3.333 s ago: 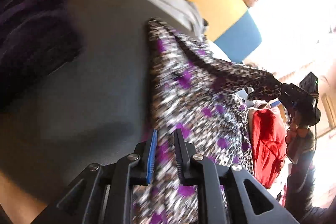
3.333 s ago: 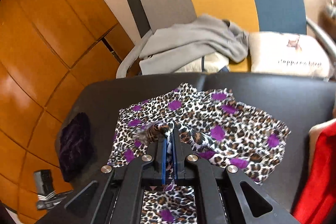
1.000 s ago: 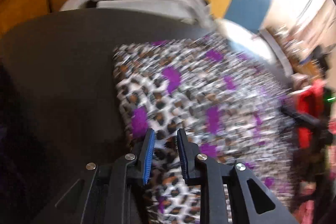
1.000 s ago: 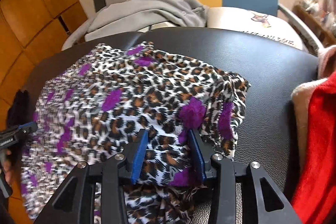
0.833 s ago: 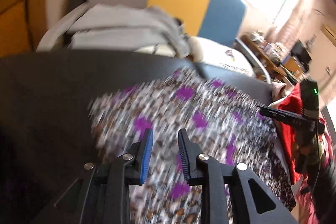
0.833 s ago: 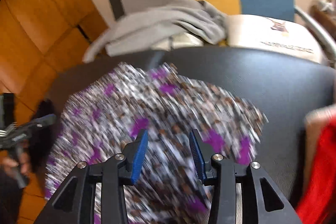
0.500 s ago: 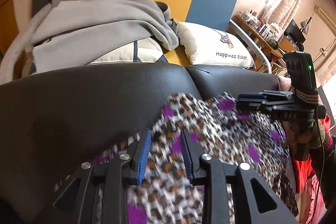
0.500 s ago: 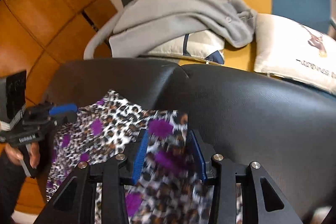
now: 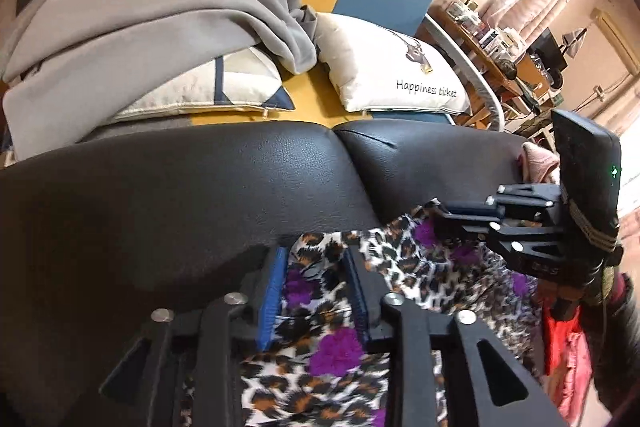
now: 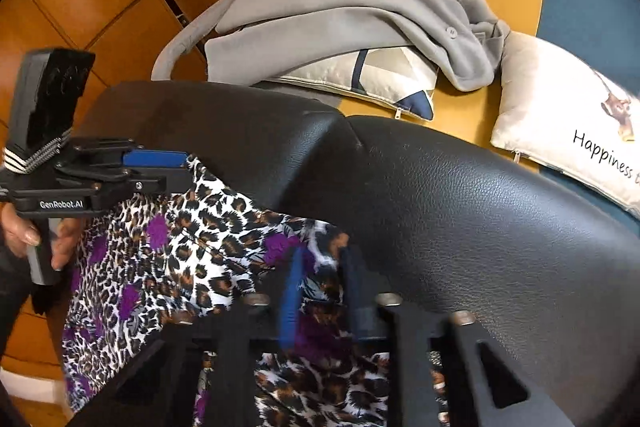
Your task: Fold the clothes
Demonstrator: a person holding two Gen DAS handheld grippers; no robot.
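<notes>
Two claws sit over one leopard-print garment point(image 9: 404, 267) with purple blotches, spread on a black leather seat point(image 9: 200, 195). Left claw point(image 9: 316, 267): jaws parted by a moderate gap, with the garment's far edge lying between the blue pads point(image 9: 272, 291); whether the pads touch the fabric cannot be told. Right claw point(image 10: 320, 267): jaws likewise parted, with a fold of the same far edge between them and no clamp visible. In the left wrist view the right claw point(image 9: 444, 215) enters from 3 o'clock, its fingertips at the garment's far right corner. In the right wrist view the left claw point(image 10: 180, 171) enters from 9 o'clock at the far left corner, held by a hand point(image 10: 44, 239). The garment's long axis runs from the left claw to the right claw, with its far edge toward 12 o'clock. Beyond the seat at 12 o'clock lie a grey sweater point(image 10: 340, 11) over a patterned cushion point(image 10: 380, 75) and a white pillow point(image 9: 388, 71), well apart from the garment
</notes>
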